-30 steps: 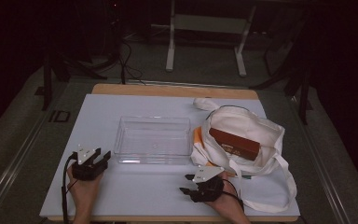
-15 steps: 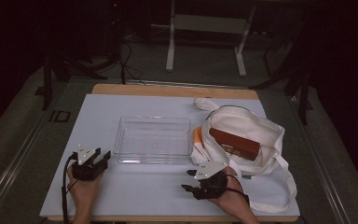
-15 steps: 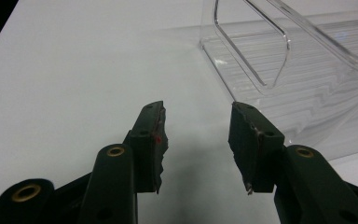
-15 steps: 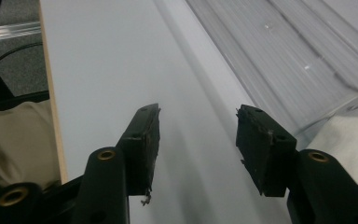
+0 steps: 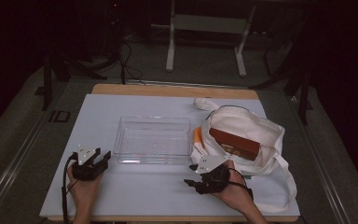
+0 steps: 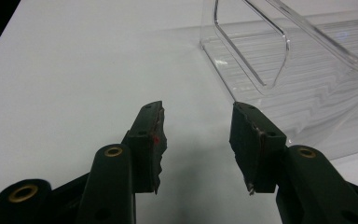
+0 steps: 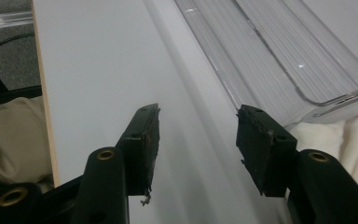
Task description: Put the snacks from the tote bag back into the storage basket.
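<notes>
Dim lab, covered table (image 5: 121, 112), cables (image 5: 126, 65), stand legs (image 5: 170, 51)

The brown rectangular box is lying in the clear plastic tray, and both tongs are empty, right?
Not quite. The brown rectangular box lies in the white cloth tote bag, not the clear plastic tray, as the high view shows. Both tongs are empty.

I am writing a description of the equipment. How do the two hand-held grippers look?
Both are black. The left gripper and the right gripper each carry a grey three-cornered plate on top and end in two black jaws with worn, chipped pads and brass-coloured rivets. A thin black cable trails from the left one. No sleeves are visible.
</notes>
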Tool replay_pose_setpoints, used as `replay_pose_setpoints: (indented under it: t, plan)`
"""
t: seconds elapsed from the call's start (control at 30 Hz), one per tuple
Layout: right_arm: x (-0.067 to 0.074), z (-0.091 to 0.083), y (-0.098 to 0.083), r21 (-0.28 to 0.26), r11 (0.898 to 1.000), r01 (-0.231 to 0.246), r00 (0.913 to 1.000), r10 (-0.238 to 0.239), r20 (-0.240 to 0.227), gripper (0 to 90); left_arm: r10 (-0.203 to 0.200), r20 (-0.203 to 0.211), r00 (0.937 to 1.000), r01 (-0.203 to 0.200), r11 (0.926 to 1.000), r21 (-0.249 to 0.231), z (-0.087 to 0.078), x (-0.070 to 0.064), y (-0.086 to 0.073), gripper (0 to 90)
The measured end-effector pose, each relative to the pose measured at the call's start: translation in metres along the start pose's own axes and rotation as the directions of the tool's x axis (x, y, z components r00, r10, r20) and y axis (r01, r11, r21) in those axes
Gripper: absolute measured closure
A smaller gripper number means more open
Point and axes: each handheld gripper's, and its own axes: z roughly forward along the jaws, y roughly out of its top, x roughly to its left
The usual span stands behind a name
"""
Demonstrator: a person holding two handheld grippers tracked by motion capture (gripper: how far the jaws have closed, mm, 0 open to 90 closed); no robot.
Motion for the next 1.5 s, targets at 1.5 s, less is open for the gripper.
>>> replay_pose_setpoints:
  t: [1.5]
  plan:
    - [-0.037,-0.044,0.010,0.086,0.996,0.031,0.9968,-0.037,0.071,42.7,-0.008,-0.006,0.9999,0.008,1.0000,-0.003,0.000,0.000,0.000,54.5]
